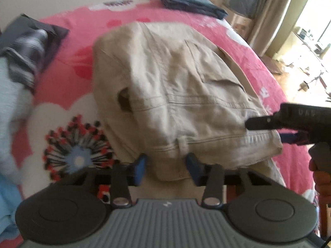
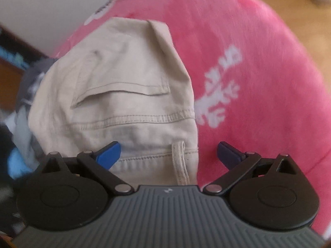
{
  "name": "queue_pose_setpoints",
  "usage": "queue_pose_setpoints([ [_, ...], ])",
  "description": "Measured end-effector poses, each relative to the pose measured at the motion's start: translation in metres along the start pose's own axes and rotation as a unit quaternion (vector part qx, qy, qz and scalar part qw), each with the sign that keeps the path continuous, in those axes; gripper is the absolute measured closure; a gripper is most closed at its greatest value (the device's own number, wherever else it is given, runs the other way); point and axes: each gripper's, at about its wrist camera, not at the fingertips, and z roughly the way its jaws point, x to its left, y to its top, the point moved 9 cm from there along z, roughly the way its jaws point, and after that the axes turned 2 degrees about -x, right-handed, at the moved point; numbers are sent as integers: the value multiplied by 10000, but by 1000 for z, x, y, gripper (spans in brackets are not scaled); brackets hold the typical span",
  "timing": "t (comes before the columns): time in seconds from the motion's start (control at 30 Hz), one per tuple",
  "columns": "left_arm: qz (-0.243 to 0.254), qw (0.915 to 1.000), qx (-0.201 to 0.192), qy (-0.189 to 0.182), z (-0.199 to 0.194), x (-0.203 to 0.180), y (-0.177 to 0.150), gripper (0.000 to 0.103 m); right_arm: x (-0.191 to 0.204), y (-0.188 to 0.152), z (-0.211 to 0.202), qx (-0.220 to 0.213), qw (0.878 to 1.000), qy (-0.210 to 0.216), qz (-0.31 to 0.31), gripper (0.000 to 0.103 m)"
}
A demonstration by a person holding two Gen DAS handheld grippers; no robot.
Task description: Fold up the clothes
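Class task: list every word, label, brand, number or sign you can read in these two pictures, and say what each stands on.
"DA...": raised letters on the right gripper body in the left wrist view; the rest is blurred and cut off.
Small white logo mark on the left gripper housing: a symbol, not readable as letters.
White printed characters on the pink bedsheet: too blurred to read.
Dark print at the sheet's far edge: unreadable.

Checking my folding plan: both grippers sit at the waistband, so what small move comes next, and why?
Probably close both on the waistband: the left gripper and right gripper are open, straddling the near edge of the beige trousers, which lie unheld on the pink bedspread.
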Motion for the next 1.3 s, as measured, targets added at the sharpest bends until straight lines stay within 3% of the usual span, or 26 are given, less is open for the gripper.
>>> queue_pose_setpoints([
  [0.03, 46, 10000, 0, 50, 1, -1, 0, 66, 1, 0, -2, -21, 9999, 94, 30, 12],
  [0.07, 104, 9999, -11, 110, 0, -2, 1, 73, 5, 0, -5, -37, 9998, 191, -36, 27],
  [0.2, 398, 9989, -123, 237, -15, -9, 10, 91, 20, -1, -24, -186, 9985, 173, -479, 58],
  [0.27, 307, 9988, -350, 138, -32, -9, 29, 92, 25, 4, -33, -231, 9971, -15, -730, 88],
  [0.33, 154, 9978, -647, -40, -51, -7, 56, 93, 35, 17, -48, -409, 9960, 117, -784, 90],
  [0.5, -382, 9886, -1378, -480, -84, 8, 139, 94, 85, 74, -88, -1041, 9863, 1065, -712, 92],
  [0.63, -1007, 9809, -1562, -580, -66, 44, 198, 92, 122, 142, -85, -1393, 9721, 1844, -409, 92],
  [0.77, -1931, 9665, -1603, -542, -49, 97, 228, 55, 133, 189, -44, -1410, 9668, 2129, 84, 92],
  [0.8, -2013, 9632, -1730, -414, -56, 107, 227, 44, 134, 193, -31, -1344, 9679, 2120, 166, 92],
  [0.9, -1948, 9633, -1829, -243, -71, 123, 208, 33, 136, 208, 8, -1146, 9703, 2090, 410, 92],
  [1.0, -1762, 9740, -1399, -278, -70, 120, 167, 29, 139, 223, 48, -947, 9718, 2059, 654, 92],
  [1.07, -1666, 9806, -995, -261, -64, 114, 135, 29, 145, 227, 61, -805, 9769, 1936, 400, 89],
  [1.13, -1628, 9842, -636, -290, -58, 107, 106, 29, 144, 228, 32, -1057, 9747, 1963, 140, 86],
  [1.23, -1606, 9856, -383, -369, -48, 97, 79, 29, 144, 228, -11, -1433, 9690, 1999, -250, 66],
  [1.3, -1521, 9873, -269, -381, -41, 90, 68, 29, 142, 226, -43, -1686, 9637, 2002, -519, 63],
])
